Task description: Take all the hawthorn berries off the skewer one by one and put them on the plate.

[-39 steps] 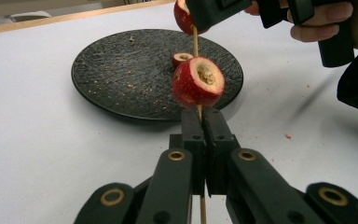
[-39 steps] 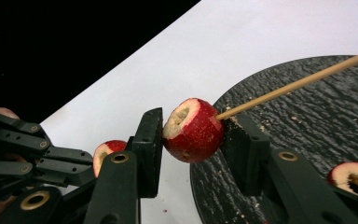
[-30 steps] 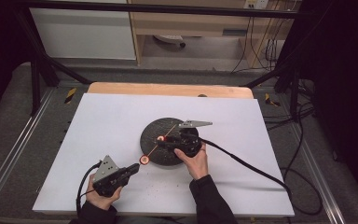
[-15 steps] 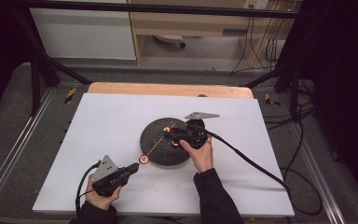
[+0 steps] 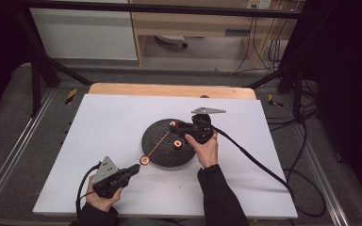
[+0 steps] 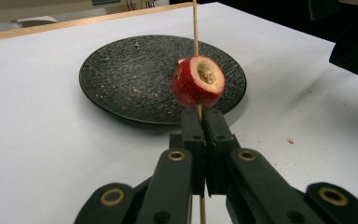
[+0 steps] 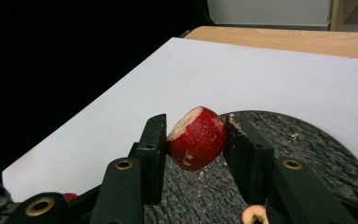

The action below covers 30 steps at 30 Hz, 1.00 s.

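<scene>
A round black plate (image 5: 162, 157) sits mid-table on the white board. My left gripper (image 5: 136, 168) (image 6: 200, 116), near the plate's front left edge, is shut on a thin wooden skewer (image 5: 158, 145) (image 6: 195, 23) that slants over the plate. A red hollowed fruit piece (image 5: 144, 160) (image 6: 198, 81) is threaded on the skewer just past the jaws. My right gripper (image 5: 175, 126) (image 7: 196, 140) hovers over the plate's far side, shut on another red fruit piece (image 5: 173, 124) (image 7: 198, 137). A third fruit piece (image 5: 177, 143) (image 7: 255, 215) lies on the plate.
The white board (image 5: 103, 122) covers a wooden table whose far edge (image 5: 169, 89) shows behind it. Crumbs dot the plate and the board to its right. A black cable (image 5: 254, 162) trails from my right gripper across the board's right side. Metal frame rails flank the table.
My right gripper has risen and moved toward the plate's far right with the red fruit piece in its jaws. The left gripper and skewer have stayed put.
</scene>
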{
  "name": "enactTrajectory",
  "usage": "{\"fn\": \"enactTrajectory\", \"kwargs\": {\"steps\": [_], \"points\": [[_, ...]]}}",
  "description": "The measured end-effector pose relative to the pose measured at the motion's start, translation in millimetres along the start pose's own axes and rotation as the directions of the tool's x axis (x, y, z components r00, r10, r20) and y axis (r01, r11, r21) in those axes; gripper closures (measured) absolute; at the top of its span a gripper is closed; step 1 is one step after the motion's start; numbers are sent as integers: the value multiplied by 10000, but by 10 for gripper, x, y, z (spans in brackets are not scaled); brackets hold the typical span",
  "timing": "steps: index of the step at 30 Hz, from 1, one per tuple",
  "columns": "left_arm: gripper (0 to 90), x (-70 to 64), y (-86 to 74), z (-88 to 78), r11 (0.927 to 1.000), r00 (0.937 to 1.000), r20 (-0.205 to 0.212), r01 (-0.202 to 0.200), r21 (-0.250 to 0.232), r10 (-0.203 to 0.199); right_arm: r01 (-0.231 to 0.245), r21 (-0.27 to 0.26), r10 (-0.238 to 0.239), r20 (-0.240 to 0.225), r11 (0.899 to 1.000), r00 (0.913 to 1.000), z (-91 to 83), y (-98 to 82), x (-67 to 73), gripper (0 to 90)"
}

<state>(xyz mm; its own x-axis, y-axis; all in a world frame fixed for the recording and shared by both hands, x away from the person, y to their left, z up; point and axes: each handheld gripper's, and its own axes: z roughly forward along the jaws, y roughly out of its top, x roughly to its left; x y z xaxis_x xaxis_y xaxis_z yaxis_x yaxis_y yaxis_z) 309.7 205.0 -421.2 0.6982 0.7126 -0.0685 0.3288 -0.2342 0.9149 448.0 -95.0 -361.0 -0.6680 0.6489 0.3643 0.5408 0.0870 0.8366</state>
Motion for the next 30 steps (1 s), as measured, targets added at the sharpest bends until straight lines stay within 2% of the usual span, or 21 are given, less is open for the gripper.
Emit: {"fn": "enactTrajectory", "kwargs": {"steps": [10, 19, 24, 30], "points": [[883, 18, -5, -6, 10000, 10000, -69, 40, 32, -39, -69, -74, 74, 638, 9999, 9979, -33, 111, -138, 606], [883, 31, -7, -15, 9999, 9998, -127, 124, 3, -124, -143, -142, 157, 1020, 9998, 9947, -10, 158, -249, 606], [883, 37, -5, -22, 9999, 9998, -137, 145, -36, -146, -183, -1, 182, 1001, 9998, 9948, 84, 103, -301, 606], [883, 42, -5, -24, 9998, 9997, -129, 187, -47, -188, -284, 417, 240, 1017, 9987, 9945, 259, -32, -348, 605]]}}
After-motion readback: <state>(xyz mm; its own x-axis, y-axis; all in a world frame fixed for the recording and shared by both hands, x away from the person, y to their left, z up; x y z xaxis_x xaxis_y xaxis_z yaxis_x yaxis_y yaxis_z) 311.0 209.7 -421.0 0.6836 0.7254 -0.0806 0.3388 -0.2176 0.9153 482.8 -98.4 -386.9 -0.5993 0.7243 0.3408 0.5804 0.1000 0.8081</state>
